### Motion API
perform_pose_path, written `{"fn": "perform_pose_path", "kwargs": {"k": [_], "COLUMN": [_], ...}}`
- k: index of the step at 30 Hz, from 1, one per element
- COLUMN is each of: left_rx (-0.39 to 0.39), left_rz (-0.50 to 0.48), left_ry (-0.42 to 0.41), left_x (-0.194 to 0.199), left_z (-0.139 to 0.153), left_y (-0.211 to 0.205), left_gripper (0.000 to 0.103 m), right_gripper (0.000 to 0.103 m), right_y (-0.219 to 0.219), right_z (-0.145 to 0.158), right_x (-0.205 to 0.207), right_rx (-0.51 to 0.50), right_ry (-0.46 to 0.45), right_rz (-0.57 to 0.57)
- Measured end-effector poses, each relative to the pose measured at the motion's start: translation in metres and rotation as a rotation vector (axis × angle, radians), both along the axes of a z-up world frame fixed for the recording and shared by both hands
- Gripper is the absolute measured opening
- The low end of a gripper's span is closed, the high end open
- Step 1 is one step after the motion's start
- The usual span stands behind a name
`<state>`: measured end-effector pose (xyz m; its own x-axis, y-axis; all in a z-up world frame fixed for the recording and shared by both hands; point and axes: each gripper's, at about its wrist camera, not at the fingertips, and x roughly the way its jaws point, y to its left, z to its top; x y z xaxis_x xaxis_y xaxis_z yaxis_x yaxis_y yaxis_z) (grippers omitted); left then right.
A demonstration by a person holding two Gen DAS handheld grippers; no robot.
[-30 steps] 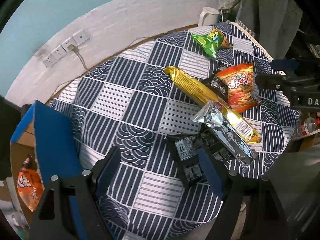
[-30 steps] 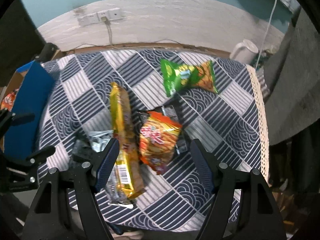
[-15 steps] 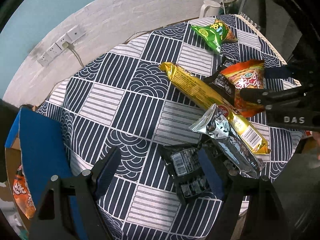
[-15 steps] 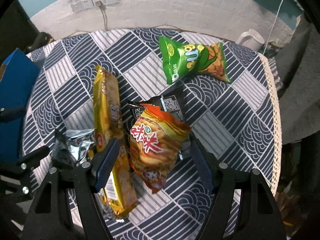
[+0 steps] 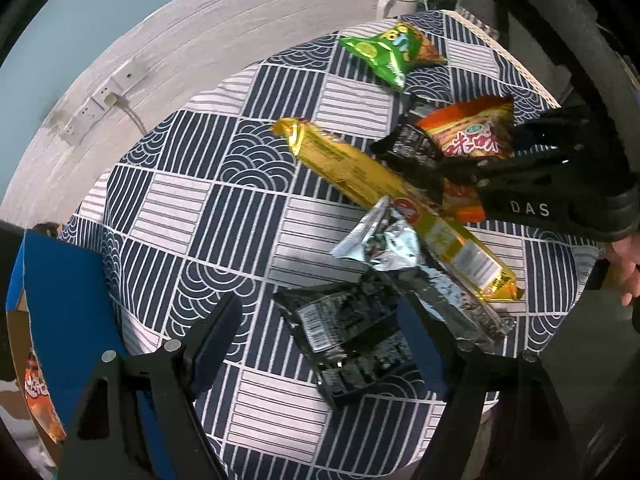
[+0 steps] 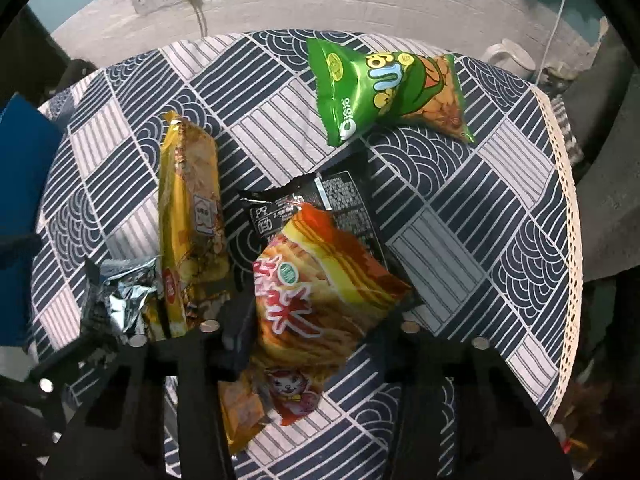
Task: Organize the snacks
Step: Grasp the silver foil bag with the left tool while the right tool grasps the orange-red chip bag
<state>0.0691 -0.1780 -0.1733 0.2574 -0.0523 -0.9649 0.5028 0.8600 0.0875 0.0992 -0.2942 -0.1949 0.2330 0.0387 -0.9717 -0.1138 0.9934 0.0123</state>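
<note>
Several snack packs lie on a round table with a navy-and-white patterned cloth (image 5: 224,208). An orange-red chip bag (image 6: 320,300) lies between the fingers of my right gripper (image 6: 320,320), which is open around it; the bag also shows in the left wrist view (image 5: 468,132). Beside it are a long gold pack (image 6: 188,208), a black pack (image 6: 344,200) under the orange bag, a crumpled silver pack (image 6: 120,300) and a green bag (image 6: 384,88). My left gripper (image 5: 320,320) is open above a black snack pack (image 5: 344,340), next to the silver pack (image 5: 384,248).
A blue-sided cardboard box (image 5: 60,312) stands left of the table with an orange snack bag (image 5: 36,396) inside. A white kettle (image 5: 396,0) and a wall socket strip (image 5: 100,100) are behind the table. The right gripper's body (image 5: 552,192) reaches over the table's right side.
Both grippers have moved down and closer to the table. The right gripper has come around the orange chip bag; the left has neared the black pack.
</note>
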Motion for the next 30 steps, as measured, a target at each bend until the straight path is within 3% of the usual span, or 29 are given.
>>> {"fn": "perform_pose_path", "kwargs": {"k": [7,14,30], "left_rx": [-0.063,-0.139,-0.162], "left_rz": [0.029,0.161,0.275], "left_ry": [0.074,0.168,0.158], "left_x": [-0.004,0.001,0.019], "left_z": [-0.003,-0.014,-0.034], "left_y": [-0.01,-0.013,-0.022], "left_gripper": [0.081,0.081,0.077], "right_gripper": [0.042,0.042,0.042], "right_y": [-0.009,-0.023,-0.036], "right_z": [0.023,0.028,0.035], "right_x": [-0.021,-0.032,-0.037], "right_rx": [-0.02,0.01,0.034], "right_ry": [-0.059,-0.061,-0.073], "right_rz": [0.009,-0.014,-0.032]}}
